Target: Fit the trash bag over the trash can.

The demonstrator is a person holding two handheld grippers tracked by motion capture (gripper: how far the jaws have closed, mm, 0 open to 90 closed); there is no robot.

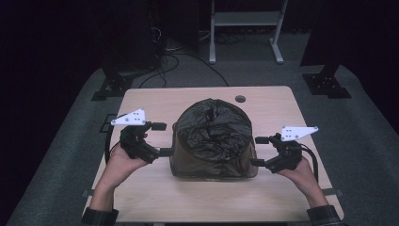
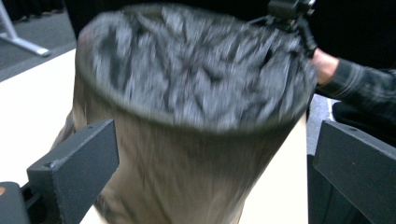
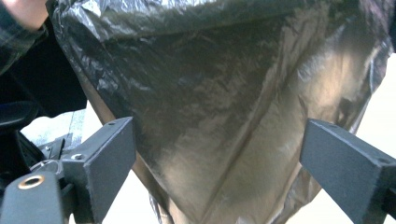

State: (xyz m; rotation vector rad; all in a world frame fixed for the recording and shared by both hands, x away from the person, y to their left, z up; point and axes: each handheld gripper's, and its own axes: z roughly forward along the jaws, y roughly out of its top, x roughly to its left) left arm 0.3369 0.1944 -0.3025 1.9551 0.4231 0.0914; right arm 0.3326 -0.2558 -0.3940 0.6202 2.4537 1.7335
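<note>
Dark walls and grey carpet surround a pale wooden table [image 1: 141, 193], and behind it the legs of a white stand [image 1: 244, 33] and some loose cables [image 1: 174, 61] lie on the floor. At the middle of the table stands a bin [image 1: 214, 162] lined with a crinkled black bag [image 1: 214, 127] whose plastic folds over the rim and hangs down the brownish sides. A person's hands come in from the near edge, one on each flank of the bin. The left gripper [image 1: 162, 139] sits just beside the bin's left wall, its jaws spread wide apart with nothing pinched between them; the bin looms close ahead in the left gripper view, blurred. The right gripper [image 1: 259, 150] mirrors it at the bin's right wall, jaws likewise gaping, the glossy bag film [image 3: 224, 116] showing between them unclamped
</note>
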